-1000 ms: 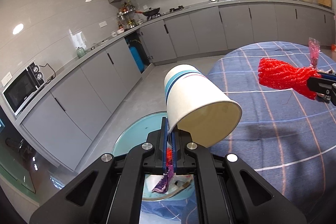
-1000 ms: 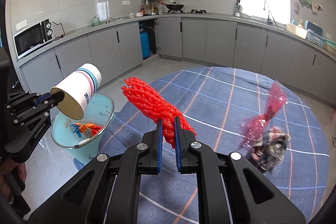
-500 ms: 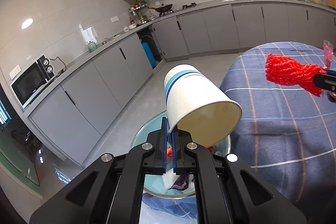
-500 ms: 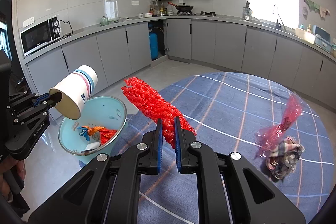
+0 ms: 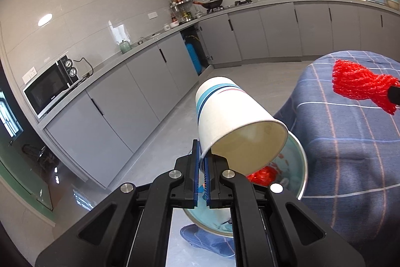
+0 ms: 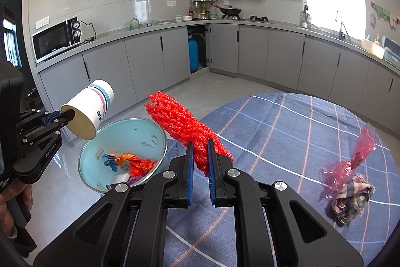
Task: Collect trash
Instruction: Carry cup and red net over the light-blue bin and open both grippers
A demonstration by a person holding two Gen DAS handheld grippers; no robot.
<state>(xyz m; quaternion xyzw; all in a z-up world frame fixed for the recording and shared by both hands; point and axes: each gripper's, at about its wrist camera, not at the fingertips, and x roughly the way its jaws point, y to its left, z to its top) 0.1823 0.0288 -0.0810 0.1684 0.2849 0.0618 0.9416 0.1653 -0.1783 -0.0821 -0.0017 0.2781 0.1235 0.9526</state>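
Beside the round table with its blue checked cloth, the pale blue trash bin stood on the floor, already holding orange and red scraps. Over the last second both hands had carried their loads sideways toward it: the bin, earlier only partly under the left gripper, now lay directly below the cup's mouth in the left wrist view. The left gripper was pinched on the rim of the paper cup, jaws pressed nearly together on the thin wall, cup tilted mouth-down over the bin. The right gripper clamped the red mesh net, held above the table edge just beside the bin (not yet over it). A red cellophane wrapper and a crumpled checked cloth remained on the table, well apart from the bin. Judged: cup ready for release; net needs a little more travel.
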